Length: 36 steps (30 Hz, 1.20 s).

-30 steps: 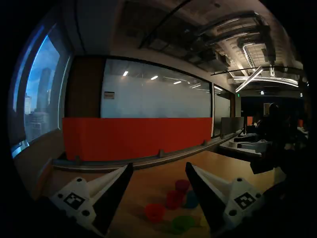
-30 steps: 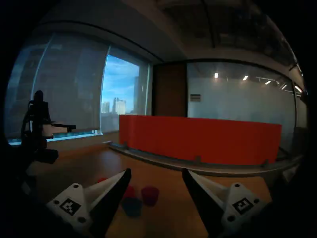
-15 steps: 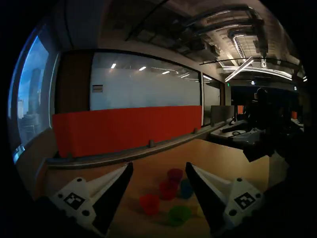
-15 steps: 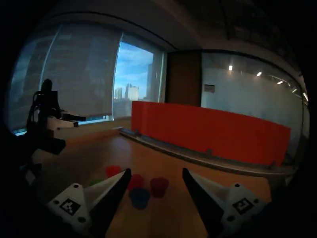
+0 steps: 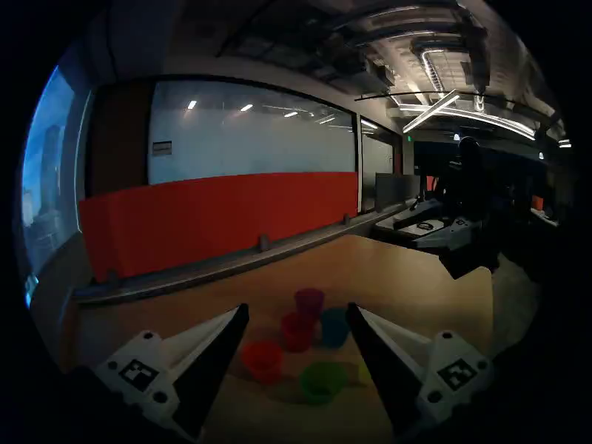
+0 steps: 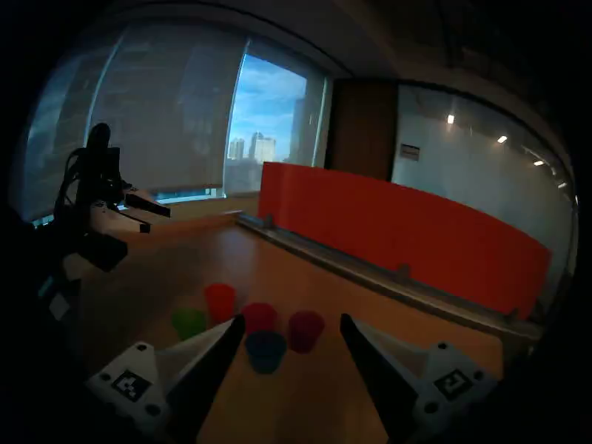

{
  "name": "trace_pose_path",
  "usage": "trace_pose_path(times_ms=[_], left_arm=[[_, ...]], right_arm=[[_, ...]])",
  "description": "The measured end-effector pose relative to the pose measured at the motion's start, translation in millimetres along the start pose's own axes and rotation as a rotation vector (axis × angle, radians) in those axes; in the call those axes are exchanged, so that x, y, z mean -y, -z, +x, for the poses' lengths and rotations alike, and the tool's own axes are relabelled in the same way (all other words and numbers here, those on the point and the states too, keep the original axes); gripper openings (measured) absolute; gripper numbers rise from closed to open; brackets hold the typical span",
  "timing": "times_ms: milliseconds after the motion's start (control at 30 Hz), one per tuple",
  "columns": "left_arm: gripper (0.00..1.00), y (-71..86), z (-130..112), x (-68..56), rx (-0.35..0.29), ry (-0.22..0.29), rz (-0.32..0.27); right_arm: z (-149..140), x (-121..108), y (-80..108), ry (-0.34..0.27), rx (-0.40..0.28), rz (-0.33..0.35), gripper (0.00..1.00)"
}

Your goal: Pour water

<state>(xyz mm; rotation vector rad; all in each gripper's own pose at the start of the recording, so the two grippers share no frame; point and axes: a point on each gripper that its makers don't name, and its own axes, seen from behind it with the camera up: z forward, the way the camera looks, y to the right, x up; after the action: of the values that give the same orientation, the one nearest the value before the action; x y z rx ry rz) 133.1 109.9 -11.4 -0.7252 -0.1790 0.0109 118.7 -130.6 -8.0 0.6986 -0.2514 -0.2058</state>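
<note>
Several small plastic cups stand in a cluster on the wooden table (image 5: pixel 414 281). In the left gripper view I see a magenta cup (image 5: pixel 309 301), a red cup (image 5: pixel 296 331), a blue cup (image 5: pixel 334 327), an orange-red cup (image 5: pixel 262 360) and a green cup (image 5: pixel 321 381). My left gripper (image 5: pixel 296 309) hangs open above and short of them, holding nothing. In the right gripper view the magenta cup (image 6: pixel 305 329), blue cup (image 6: pixel 266 350), red cup (image 6: pixel 259 317), orange-red cup (image 6: pixel 219 301) and green cup (image 6: pixel 189 323) sit just ahead of my open, empty right gripper (image 6: pixel 291 320).
A red partition (image 5: pixel 222 214) with a metal rail runs along the table's far edge. Windows (image 6: pixel 266 133) lie behind. The other gripper shows far off at the right (image 5: pixel 455 237) in the left gripper view, and at the left (image 6: pixel 111 214) in the right gripper view.
Both views have tilted down and drawn nearer the table, so the cups sit higher and show more fully. Both grippers stay open.
</note>
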Motion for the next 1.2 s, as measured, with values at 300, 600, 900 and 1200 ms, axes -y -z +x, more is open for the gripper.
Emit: trace_pose_path(times_ms=[300, 600, 900, 1200], left_arm=[[0.98, -6.5, -26, -6.3, 0.048, -0.005, -0.029], [0.98, -14.7, -55, -13.4, 0.089, -0.026, -0.053], [0.98, -24.0, -87, -25.0, 0.145, -0.038, -0.081], [0.98, -29.6, -119, -37.9, 0.202, -0.052, -0.109]], right_arm=[[-16, 0, -8.9, -0.018, 0.028, 0.014, 1.00], [-35, 3, -18.7, -0.026, 0.059, 0.027, 1.00], [-54, 4, -24.8, -0.035, 0.083, 0.028, 1.00], [-65, 4, -28.7, -0.048, 0.096, 0.032, 1.00]])
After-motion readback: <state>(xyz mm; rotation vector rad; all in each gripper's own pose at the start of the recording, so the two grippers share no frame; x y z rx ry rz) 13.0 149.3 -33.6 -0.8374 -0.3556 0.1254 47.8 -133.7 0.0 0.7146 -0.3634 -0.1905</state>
